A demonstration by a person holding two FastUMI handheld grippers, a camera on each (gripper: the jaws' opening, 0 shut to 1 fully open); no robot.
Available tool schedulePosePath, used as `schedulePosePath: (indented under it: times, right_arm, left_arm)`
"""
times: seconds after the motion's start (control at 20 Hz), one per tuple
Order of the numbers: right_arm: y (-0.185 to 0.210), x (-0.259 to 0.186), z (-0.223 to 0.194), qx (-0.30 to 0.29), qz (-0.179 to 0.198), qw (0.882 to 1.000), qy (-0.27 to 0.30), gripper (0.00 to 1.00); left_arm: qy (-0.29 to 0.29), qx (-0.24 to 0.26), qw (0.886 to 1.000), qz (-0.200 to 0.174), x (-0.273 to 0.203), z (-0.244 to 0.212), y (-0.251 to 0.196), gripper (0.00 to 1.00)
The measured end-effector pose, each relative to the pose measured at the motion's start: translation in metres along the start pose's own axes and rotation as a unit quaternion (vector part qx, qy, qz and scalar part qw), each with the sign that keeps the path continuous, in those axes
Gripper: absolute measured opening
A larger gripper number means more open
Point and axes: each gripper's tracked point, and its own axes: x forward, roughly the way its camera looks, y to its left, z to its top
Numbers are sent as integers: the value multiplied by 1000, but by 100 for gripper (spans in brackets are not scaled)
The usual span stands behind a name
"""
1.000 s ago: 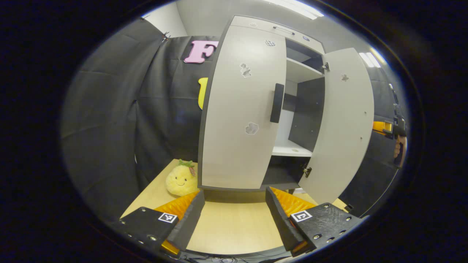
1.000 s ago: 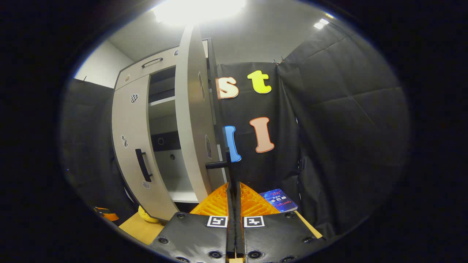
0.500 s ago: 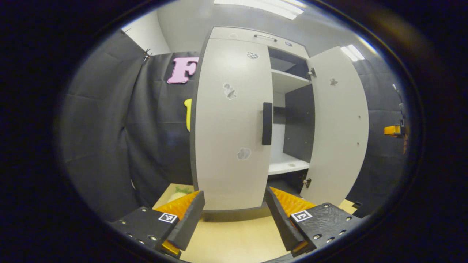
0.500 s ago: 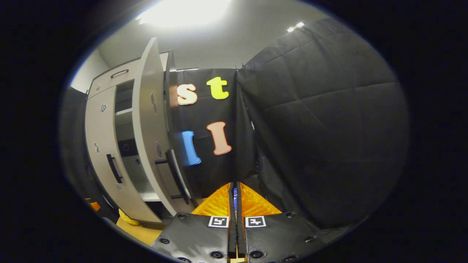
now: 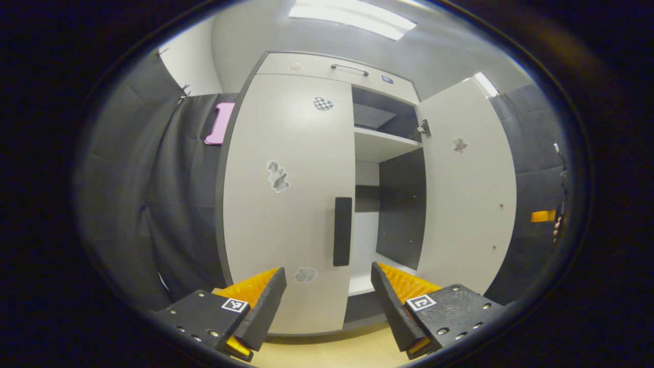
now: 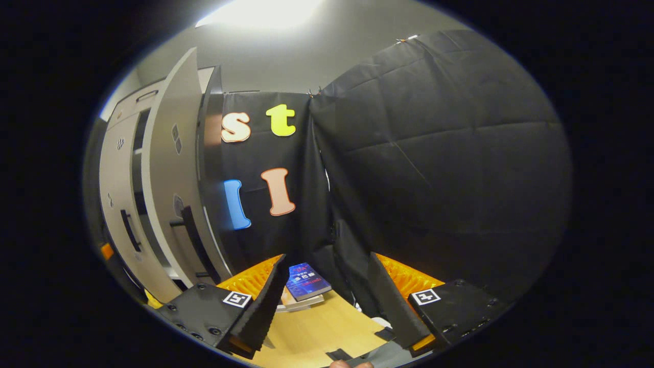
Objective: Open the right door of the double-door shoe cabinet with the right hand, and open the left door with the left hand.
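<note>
**Right door swung out, left door next**

Cabinet work is half done, by our reading. In the left gripper view we see the shoe cabinet (image 5: 327,69) standing ahead of us with its right door (image 5: 467,194) swung wide, so that the shelf and dark inner wall behind it lie open to view. The left door (image 5: 278,204) sits closed against the cabinet front, its dark upright handle (image 5: 343,231) near its inner edge.

Our left gripper (image 5: 327,301) faces that door with its fingers spread wide and nothing between them; the handle stands above and between the fingertips, still apart from them. In the right gripper view our right gripper (image 6: 327,301) also has its fingers parted and empty, and it points toward the booth corner, with the opened right door (image 6: 168,168) and its handle (image 6: 193,240) off to one side. A blue book (image 6: 306,281) lies on the wooden table (image 6: 317,332) beyond the fingers.

We judge the step in hand to be the approach to the left door. The next move calls for us to carry the left gripper forward and up until the fingers straddle the handle, close on it squarely, then pull along the door's arc about its outer hinge, not straight back.
</note>
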Motion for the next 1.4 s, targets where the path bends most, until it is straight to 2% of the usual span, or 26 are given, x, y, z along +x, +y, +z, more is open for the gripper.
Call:
schedulePosePath:
  times: [0.15, 0.3, 0.55, 0.6, 0.7, 0.75, 0.8, 0.85, 0.9, 0.95, 1.0, 1.2, 1.25, 1.35, 1.4]
  right_arm:
    - [2, 32, 3, 1, 5, 1000, -8, 98]
    - [9, 63, 2, 13, 30, 999, -6, 98]
    - [12, 108, -17, 15, 51, 998, 19, 98]
    - [14, 118, -17, 15, 58, 998, 18, 92]
    - [23, 136, -19, 10, 78, 997, 16, 92]
    - [26, 146, -23, 7, 86, 996, 18, 98]
    - [29, 155, -24, 8, 93, 995, 19, 98]
    - [32, 161, -25, 11, 101, 995, 21, 92]
    - [35, 167, -26, 14, 109, 994, 22, 92]
    - [36, 172, -27, 15, 113, 993, 22, 92]
    - [34, 176, -29, 13, 116, 993, 22, 98]
    - [26, 194, -34, 4, 118, 993, 29, 98]
    - [28, 197, -32, 8, 122, 992, 28, 92]
    - [30, 206, -28, 13, 125, 992, 20, 92]
    - [31, 211, -25, 13, 125, 992, 17, 92]
  left_arm:
    - [0, 3, 1000, 24, 31, 5, -2, 96]
    - [7, -2, 999, 53, 51, 0, -8, 96]
    - [27, 4, 998, 61, 86, -5, -25, 96]
    - [27, 5, 997, 68, 93, -5, -26, 95]
    - [30, 4, 997, 76, 106, -8, -28, 94]
    - [35, 4, 997, 72, 113, -10, -31, 95]
    - [32, 8, 996, 85, 117, -9, -29, 95]
    - [30, 9, 995, 91, 122, -7, -29, 79]
    - [29, 10, 995, 93, 127, -6, -31, 63]
    - [27, 15, 994, 101, 129, -5, -31, 69]
    - [25, 21, 993, 112, 133, -3, -28, 63]
    - [11, 12, 991, 129, 145, 2, -21, 63]
    - [4, 8, 991, 132, 147, 5, -20, 63]
    - [-7, -1, 991, 130, 151, 10, -20, 63]
    - [-13, -5, 990, 142, 149, 10, -15, 63]
